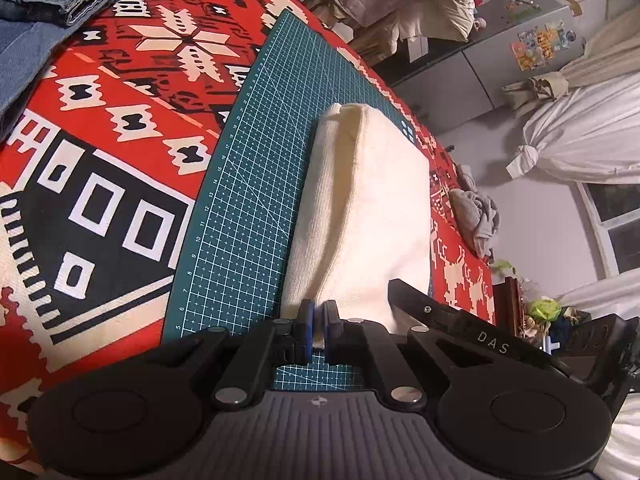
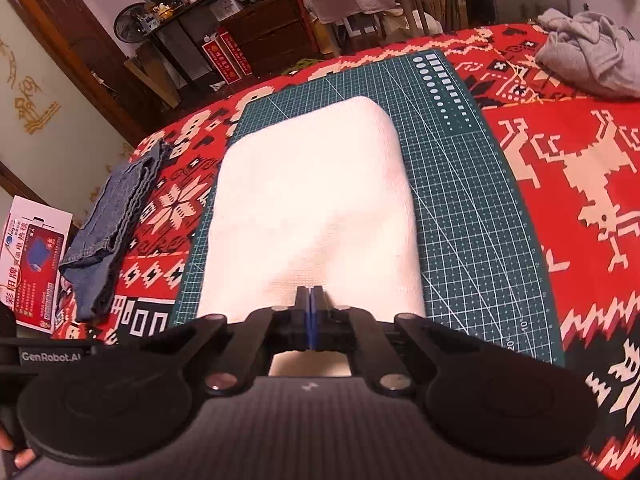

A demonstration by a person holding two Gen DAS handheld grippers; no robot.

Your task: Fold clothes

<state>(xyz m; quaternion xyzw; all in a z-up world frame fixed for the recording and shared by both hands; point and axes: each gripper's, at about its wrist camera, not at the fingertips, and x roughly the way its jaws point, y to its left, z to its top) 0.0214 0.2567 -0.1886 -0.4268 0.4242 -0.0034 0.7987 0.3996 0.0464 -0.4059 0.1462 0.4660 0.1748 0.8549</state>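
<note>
Red patterned blanket (image 2: 560, 152) covers the bed, green gridded cutting mat (image 2: 460, 208) lying on it mid-frame. Folded cream knit garment (image 2: 312, 200) lies on mat, frame centre. Left hand-held gripper (image 1: 319, 320) pinches its near edge. Right hand-held gripper (image 2: 310, 308) pressed together over the cloth; grip on fabric unclear. Folded blue denim (image 2: 112, 236) at left, crumpled grey garment (image 2: 592, 52) upper right.

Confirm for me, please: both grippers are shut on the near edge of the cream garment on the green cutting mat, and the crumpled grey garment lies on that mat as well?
Not quite. In the right wrist view the grey garment lies off the cutting mat, on the red patterned blanket. The rest holds: left gripper and right gripper are shut on the cream garment.
</note>
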